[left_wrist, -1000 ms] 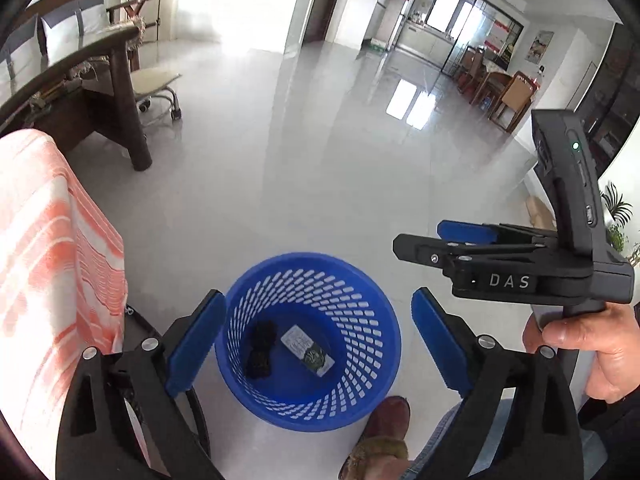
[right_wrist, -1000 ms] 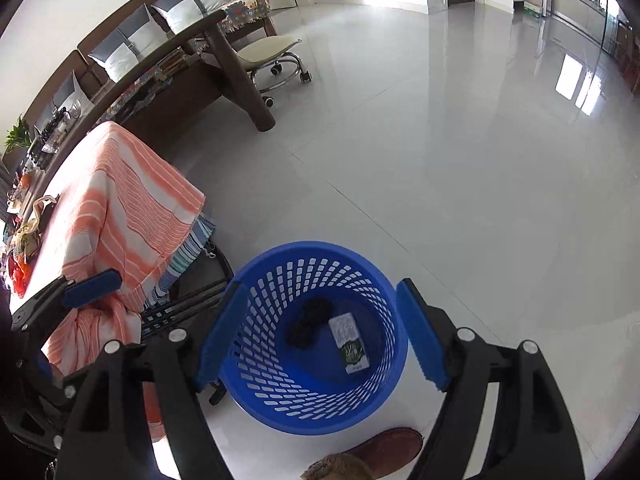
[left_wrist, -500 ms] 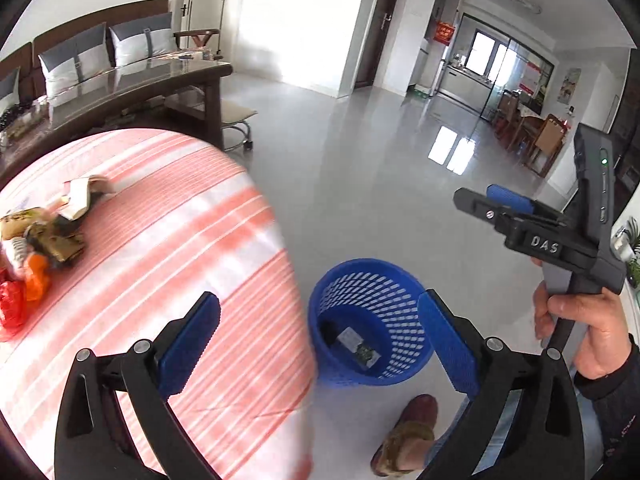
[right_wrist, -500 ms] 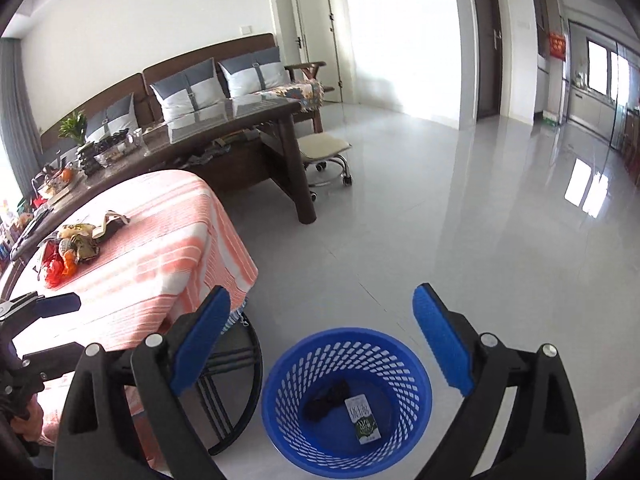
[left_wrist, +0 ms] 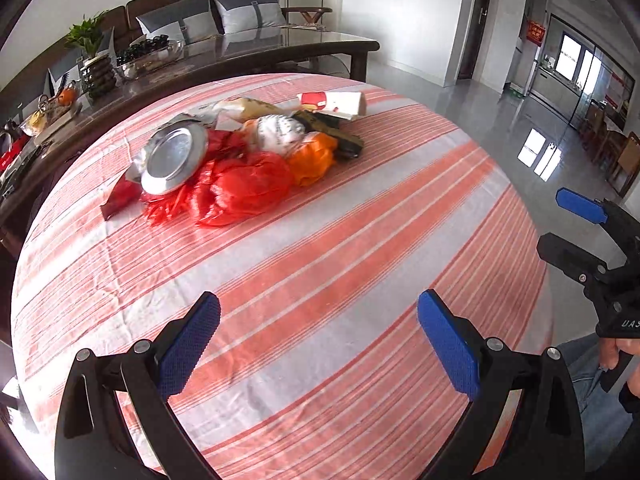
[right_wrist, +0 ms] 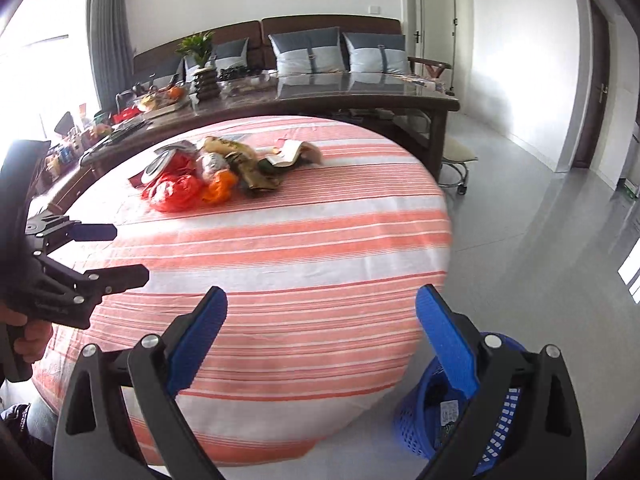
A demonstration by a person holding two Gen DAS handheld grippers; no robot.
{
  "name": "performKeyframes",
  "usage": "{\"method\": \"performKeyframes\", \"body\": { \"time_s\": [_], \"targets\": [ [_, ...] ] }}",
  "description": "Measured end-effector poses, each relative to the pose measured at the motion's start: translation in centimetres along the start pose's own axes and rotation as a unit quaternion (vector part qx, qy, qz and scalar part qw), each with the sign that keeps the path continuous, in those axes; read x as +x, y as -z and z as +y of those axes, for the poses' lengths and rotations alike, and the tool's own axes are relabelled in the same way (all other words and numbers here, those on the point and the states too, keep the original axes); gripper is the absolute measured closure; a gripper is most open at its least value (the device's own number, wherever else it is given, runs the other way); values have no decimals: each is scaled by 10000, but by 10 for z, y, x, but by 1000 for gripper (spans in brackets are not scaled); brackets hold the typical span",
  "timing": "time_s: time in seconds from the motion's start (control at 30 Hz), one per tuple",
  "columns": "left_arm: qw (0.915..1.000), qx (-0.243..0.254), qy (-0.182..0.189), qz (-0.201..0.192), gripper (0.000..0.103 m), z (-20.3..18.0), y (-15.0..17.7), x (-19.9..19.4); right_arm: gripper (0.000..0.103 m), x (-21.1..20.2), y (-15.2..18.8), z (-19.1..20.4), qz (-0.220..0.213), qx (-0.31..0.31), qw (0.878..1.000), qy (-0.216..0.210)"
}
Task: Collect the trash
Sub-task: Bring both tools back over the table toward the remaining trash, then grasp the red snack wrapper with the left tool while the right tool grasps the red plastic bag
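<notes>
Trash pile (left_wrist: 240,152) sits near the far side of the counter (left_wrist: 320,280), well apart from both tools, w/ bare striped cloth between. Pile: red bag (left_wrist: 240,188), orange bag (left_wrist: 312,160), silver plate (left_wrist: 174,158) leaning on the heap, white-and-red packet (left_wrist: 336,102) at the far edge.

Left tool (left_wrist: 318,344): jaws wide, nothing between, over the near part of the cloth. Right tool (right_wrist: 320,340): jaws have just been opening, now wide, nothing between them; it hangs at the counter's near-right edge.

View diffs: right wrist cam shows the blue bin (right_wrist: 496,420) on the floor just right of the counter, partly behind the right finger, w/ a small carton (right_wrist: 450,416) inside; left cam doesn't show the bin. Right cam also catches the left tool at its left edge, hand (right_wrist: 28,336) on the grip. Left cam shows the right tool (left_wrist: 576,228) at its right edge, pile closer and sharper, plate face clear; in the right cam the pile (right_wrist: 216,172) is smaller, blurred, plate mostly edge-on.
</notes>
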State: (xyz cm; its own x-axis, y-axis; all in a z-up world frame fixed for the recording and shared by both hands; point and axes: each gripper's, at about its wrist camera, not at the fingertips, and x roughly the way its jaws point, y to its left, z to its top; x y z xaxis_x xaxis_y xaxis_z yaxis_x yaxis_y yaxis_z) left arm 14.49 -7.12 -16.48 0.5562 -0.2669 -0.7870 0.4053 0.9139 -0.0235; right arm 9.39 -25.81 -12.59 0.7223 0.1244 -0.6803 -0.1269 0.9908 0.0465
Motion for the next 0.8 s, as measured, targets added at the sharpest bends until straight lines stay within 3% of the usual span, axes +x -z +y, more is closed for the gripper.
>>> {"method": "performKeyframes", "body": {
  "time_s": [0.13,0.37,0.57,0.8],
  "targets": [
    [9996,-187,-190,73,5,44,12,0,10,23,-11,53,279,-280,9987,-337],
    [9981,-516,-272,194,5,106,13,9,10,79,-33,110,862,-586,9933,-497],
    [9980,-578,-147,223,5,156,-6,26,10,102,-30,126,1118,-724,9901,-444],
    [9996,-114,-2,244,5,185,-45,57,6,101,-28,123,1137,-638,9910,-314]
  ]
}}
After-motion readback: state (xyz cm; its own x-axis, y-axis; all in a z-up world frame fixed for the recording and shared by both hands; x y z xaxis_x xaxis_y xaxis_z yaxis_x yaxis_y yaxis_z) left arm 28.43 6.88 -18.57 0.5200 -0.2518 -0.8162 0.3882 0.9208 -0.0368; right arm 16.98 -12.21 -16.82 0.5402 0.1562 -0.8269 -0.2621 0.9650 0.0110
